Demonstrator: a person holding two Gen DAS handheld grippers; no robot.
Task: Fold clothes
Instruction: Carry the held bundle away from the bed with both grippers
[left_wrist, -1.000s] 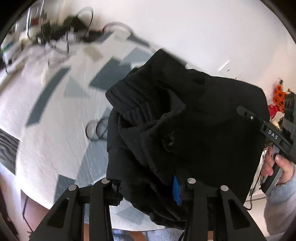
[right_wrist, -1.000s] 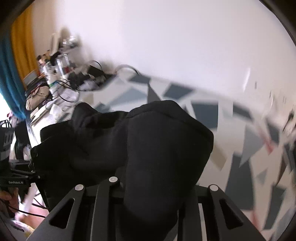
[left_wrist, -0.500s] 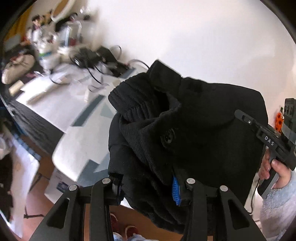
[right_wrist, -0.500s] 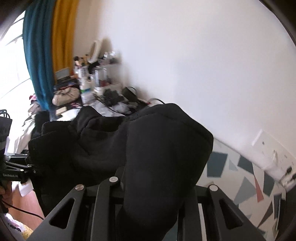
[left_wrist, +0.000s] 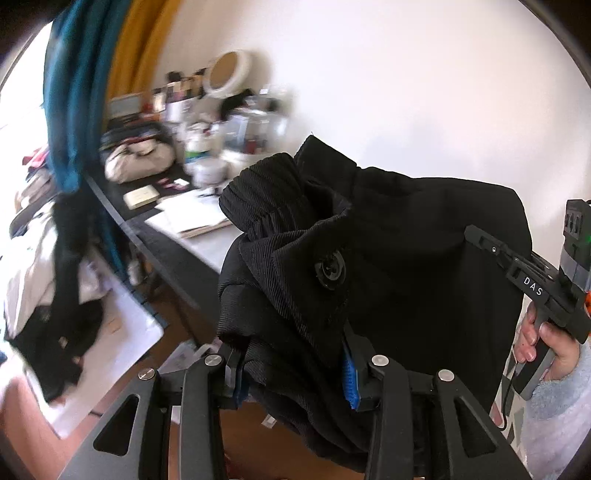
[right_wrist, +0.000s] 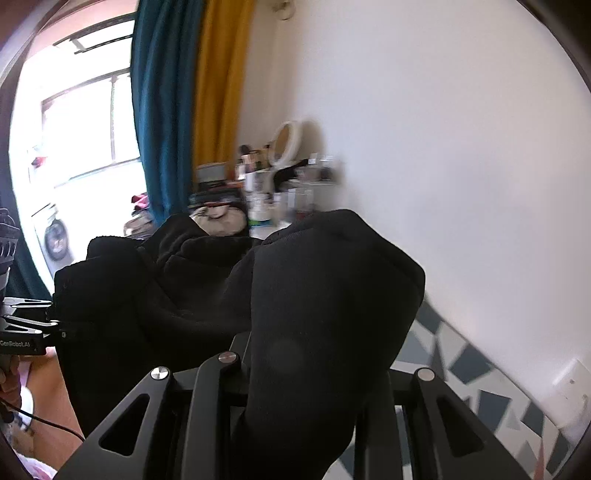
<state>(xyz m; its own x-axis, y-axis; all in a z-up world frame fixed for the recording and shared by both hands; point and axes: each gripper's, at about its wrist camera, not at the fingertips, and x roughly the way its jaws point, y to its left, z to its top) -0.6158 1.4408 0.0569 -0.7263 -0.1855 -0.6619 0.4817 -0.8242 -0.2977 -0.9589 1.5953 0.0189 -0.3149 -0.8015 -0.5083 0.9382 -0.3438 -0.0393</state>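
1. The black garment (left_wrist: 424, 236), heavy ribbed cloth with a button, hangs in the air between the two tools, well above the patterned surface (right_wrist: 472, 365) seen low in the right wrist view. It sags in thick bunched folds, not flat or squared.
2. The cluttered desk (left_wrist: 192, 221) stands against the wall to the left, with a heap of other clothes (left_wrist: 48, 280) nearer the window. A swinging hem could sweep papers or bottles off the desk, since the cloth hangs near that edge.
3. The left gripper (left_wrist: 291, 373) is pinching a thick wad of the garment between its blue pads. So many layers in one bite may slide out under the weight.
4. The right gripper (right_wrist: 306, 384) is clamped on another bunch, which drapes over the fingers and hides the tips. If it holds only an outer layer, that corner could drop, and the fold would come down crooked.
5. The button (left_wrist: 330, 271) sits in a crease; it may snag as the cloth is laid.
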